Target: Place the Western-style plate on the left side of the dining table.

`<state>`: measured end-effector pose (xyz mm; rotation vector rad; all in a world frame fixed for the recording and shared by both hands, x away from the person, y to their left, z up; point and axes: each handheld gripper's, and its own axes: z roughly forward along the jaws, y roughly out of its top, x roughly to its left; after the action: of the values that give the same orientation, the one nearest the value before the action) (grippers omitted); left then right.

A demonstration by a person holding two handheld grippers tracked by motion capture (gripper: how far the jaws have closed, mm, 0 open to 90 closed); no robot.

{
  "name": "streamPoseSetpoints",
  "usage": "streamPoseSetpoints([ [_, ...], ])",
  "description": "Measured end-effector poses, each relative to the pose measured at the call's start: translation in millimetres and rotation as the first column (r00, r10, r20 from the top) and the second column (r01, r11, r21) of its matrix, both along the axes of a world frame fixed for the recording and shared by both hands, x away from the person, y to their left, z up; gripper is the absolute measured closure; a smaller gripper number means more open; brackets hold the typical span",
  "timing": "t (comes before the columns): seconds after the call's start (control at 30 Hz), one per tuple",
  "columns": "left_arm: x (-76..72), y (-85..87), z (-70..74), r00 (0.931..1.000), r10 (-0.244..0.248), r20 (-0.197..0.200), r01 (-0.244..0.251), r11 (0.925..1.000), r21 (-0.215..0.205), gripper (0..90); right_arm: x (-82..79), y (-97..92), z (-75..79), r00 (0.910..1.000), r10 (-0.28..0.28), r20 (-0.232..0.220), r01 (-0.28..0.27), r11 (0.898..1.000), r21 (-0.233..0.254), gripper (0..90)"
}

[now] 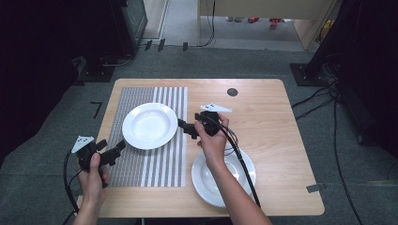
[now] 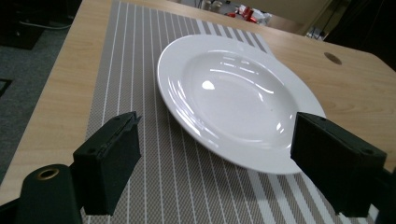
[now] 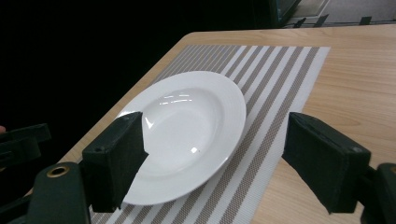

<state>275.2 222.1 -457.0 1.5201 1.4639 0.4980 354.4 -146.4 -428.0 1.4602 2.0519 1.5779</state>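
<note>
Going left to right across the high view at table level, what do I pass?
Left tool → plate on the striped mat → right tool → second plate on bare wood, partly under the right forearm.

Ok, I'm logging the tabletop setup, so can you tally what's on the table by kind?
Plates: 2, one on the placemat, one on bare wood under the right forearm
Placemat: 1
Total: 3
</note>
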Motion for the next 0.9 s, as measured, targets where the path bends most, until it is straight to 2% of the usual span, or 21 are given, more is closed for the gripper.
streamPoseSetpoints([
  [0.1,-7.5,-1.2,-4.8,1.0000,0.006,-0.007,-0.006,0.9998,0.021,15.8,-6.6,-7.4,-1.1,1.0000,0.004,0.004,-0.004,1.000,-0.021,19.5],
  [0.33,-19.8,-0.1,-17.0,0.9991,0.032,-0.028,-0.030,0.9980,0.056,15.8,-19.9,-27.4,-5.1,1.0000,-0.001,0.006,0.002,0.999,-0.033,19.2],
  [0.57,-28.6,-3.1,-31.4,0.9976,0.029,-0.063,-0.022,0.9946,0.102,15.8,-36.6,-56.1,-9.3,0.9998,-0.016,0.007,0.017,0.999,-0.041,19.0],
  [0.7,-34.6,-2.8,-36.2,0.9970,0.033,-0.070,-0.025,0.9924,0.120,15.8,-48.1,-77.2,-11.0,0.9993,-0.034,0.016,0.035,0.999,-0.042,18.6],
  [0.77,-35.8,-2.8,-37.6,0.9967,0.035,-0.073,-0.026,0.9918,0.125,15.8,-50.5,-81.3,-11.3,0.9991,-0.040,0.017,0.040,0.998,-0.043,18.3],
  [0.9,-41.4,-2.3,-42.5,0.9959,0.036,-0.083,-0.022,0.9868,0.160,15.8,-60.6,-102.0,-15.0,0.9978,-0.064,0.016,0.065,0.997,-0.049,18.0],
])
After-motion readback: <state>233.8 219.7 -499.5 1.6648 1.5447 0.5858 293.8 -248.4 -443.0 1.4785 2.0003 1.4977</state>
